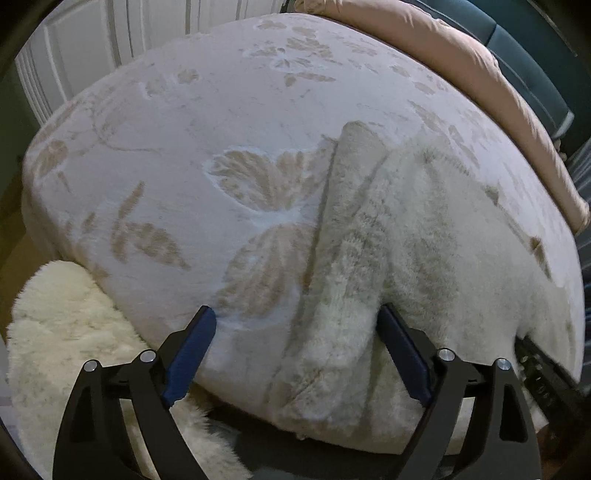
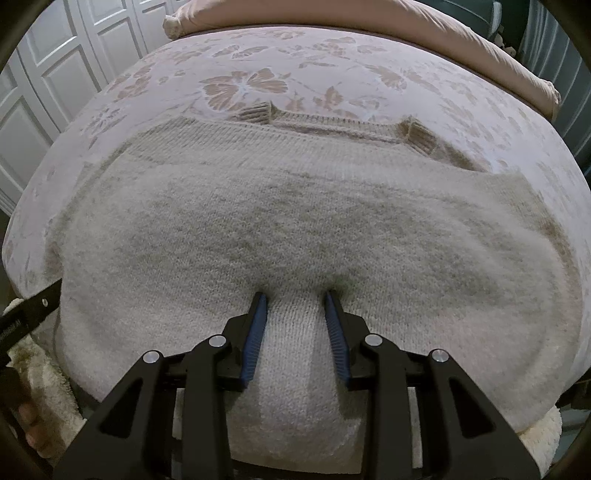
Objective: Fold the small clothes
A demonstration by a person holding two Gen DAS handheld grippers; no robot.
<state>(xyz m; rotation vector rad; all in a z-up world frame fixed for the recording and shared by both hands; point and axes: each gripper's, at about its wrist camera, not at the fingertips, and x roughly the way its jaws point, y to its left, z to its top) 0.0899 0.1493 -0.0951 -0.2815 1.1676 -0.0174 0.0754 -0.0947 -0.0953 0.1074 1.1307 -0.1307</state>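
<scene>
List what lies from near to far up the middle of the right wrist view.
right gripper with jaws apart around a ridge of knit → sweater body → ribbed hem → butterfly bedspread → pink pillow

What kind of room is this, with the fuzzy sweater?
Probably a bedroom. The sweater lies on a bed with a butterfly-patterned cover, a pink pillow sits at the far end, and white panelled wardrobe doors stand behind.

Your fuzzy cream knit sweater (image 2: 280, 221) lies flat across the floral bed (image 2: 332, 66), ribbed cuffs at its far edge, near hem draping over.
</scene>
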